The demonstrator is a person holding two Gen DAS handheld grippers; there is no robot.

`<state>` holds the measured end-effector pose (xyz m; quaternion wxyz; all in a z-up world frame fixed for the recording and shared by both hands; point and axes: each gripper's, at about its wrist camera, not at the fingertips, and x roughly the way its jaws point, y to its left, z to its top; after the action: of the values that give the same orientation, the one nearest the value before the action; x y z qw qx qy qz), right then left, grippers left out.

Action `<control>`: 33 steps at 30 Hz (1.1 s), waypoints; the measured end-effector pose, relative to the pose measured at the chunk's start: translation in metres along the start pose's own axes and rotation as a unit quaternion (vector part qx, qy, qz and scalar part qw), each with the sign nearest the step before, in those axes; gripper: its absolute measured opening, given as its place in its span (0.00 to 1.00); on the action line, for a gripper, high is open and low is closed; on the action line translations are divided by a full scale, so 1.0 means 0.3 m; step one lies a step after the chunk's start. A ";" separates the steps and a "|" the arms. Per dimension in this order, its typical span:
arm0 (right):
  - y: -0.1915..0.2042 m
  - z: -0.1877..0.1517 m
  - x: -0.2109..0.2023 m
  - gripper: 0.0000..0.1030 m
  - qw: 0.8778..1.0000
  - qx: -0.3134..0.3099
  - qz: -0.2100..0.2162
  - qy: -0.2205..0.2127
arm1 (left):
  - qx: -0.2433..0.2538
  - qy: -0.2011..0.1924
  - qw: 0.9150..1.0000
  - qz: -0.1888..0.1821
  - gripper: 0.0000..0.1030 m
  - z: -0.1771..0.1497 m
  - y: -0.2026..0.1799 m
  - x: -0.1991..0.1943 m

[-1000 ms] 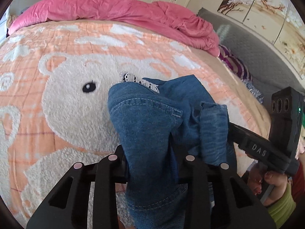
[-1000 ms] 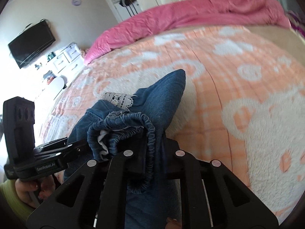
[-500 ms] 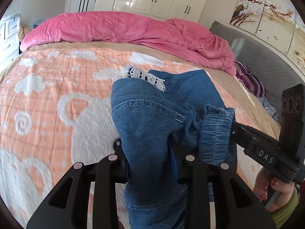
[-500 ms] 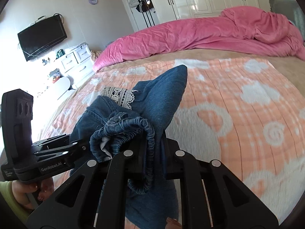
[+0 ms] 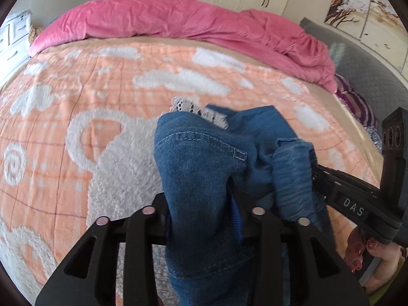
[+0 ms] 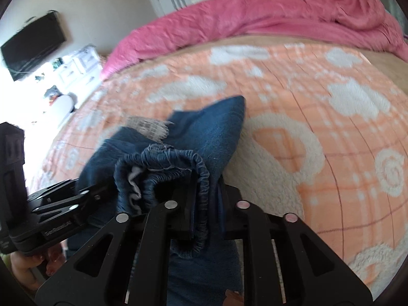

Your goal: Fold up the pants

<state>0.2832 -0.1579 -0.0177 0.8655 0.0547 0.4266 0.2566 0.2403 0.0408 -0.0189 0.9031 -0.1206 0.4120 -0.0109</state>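
Observation:
The blue denim pants [image 5: 201, 168] with a white lace trim [image 5: 196, 109] hang bunched between my two grippers, lifted above the bed. My left gripper [image 5: 204, 204] is shut on a fold of the denim. My right gripper [image 6: 204, 204] is shut on the gathered elastic waistband [image 6: 199, 176]. The right gripper also shows in the left wrist view [image 5: 313, 170], close to the right of my left one. The left gripper shows at the left of the right wrist view [image 6: 102, 188]. The pants' lower part hangs out of sight below the jaws.
The bed has an orange and white fleece blanket [image 5: 102, 132] with a bear pattern. A pink duvet [image 5: 193, 23] lies along its far edge. A grey headboard [image 5: 367, 71] and striped pillow [image 5: 357, 102] are on the right; a wall TV [image 6: 33, 46] and white drawers are on the left.
Both grippers, still holding the pants, tilted up from the blanket toward the wardrobes, then dipped back down toward the bed. The grip on the denim is unchanged.

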 end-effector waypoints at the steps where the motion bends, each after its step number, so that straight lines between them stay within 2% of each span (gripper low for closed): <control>1: -0.011 -0.005 0.010 0.12 1.000 0.009 -0.003 0.007 | -0.002 0.001 1.000 0.005 0.41 -0.006 0.003 0.004; 2: -0.028 -0.011 0.019 0.13 1.000 0.024 -0.004 0.014 | -0.003 0.003 1.000 0.010 0.46 -0.013 0.005 0.007; 6: -0.060 -0.027 0.023 0.32 0.999 0.039 -0.023 0.026 | -0.014 0.011 1.000 0.019 0.58 -0.021 0.028 0.011; 8: -0.066 -0.037 0.006 0.36 0.999 0.040 -0.027 0.023 | -0.023 0.010 0.999 0.025 0.72 -0.028 0.042 0.009; 9: -0.067 -0.041 -0.003 0.41 0.999 0.040 -0.029 0.020 | -0.030 0.009 0.999 0.026 0.74 -0.034 0.053 0.007; 13: -0.070 -0.066 -0.059 0.45 0.999 0.039 -0.034 0.009 | -0.049 0.007 0.999 0.011 0.78 -0.050 0.072 -0.023; 19: -0.045 -0.106 -0.155 0.54 0.998 0.014 -0.051 -0.013 | -0.033 -0.020 0.999 0.029 0.84 -0.085 0.052 -0.110; 24: -0.013 -0.135 -0.240 0.67 0.998 -0.004 -0.056 -0.041 | -0.026 -0.044 0.998 0.031 0.85 -0.122 0.033 -0.195; 26: 0.000 -0.144 -0.268 0.71 0.997 -0.010 -0.060 -0.051 | -0.022 -0.053 0.998 0.028 0.92 -0.142 0.019 -0.231; 33: 0.053 -0.204 -0.393 0.86 0.993 -0.037 -0.061 -0.091 | 0.002 -0.102 0.994 0.026 0.95 -0.207 -0.039 -0.369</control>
<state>0.1706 -0.2097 0.0324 0.9162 0.0195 0.3387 0.2132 0.1218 0.0295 0.0266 0.9407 -0.1089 0.3205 0.0241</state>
